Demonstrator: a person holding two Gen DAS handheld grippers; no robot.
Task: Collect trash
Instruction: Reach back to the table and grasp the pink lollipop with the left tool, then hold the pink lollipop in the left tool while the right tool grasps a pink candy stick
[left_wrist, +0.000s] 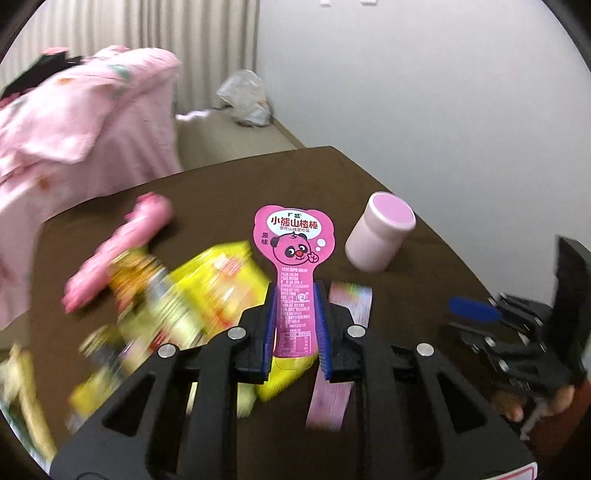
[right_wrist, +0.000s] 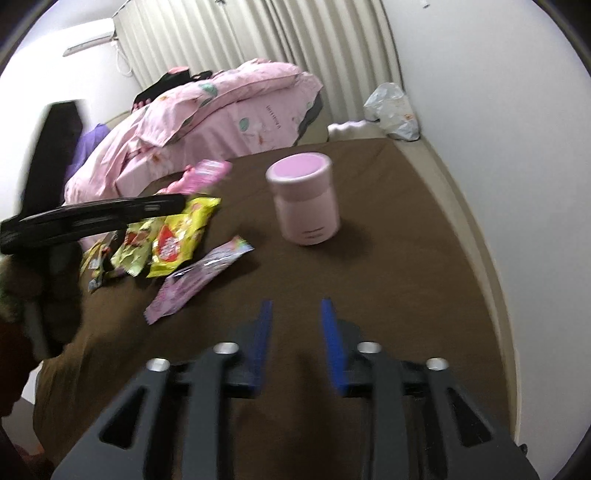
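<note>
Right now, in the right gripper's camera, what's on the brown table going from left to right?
Crumpled green wrapper → yellow snack bag → flat pink packet → round pink container with its lid on.

A brown cloth (right_wrist: 388, 229) covers the table. A pink quilt (right_wrist: 229, 110) with small printed shapes lies heaped at the far left, with dark clothing (right_wrist: 166, 83) on top of it. Pleated beige curtains (right_wrist: 280, 37) hang behind. A crumpled white plastic bag (right_wrist: 391, 110) sits in the corner against the white wall (left_wrist: 424, 74). An air conditioner (right_wrist: 90, 38) is mounted high on the left.
</note>
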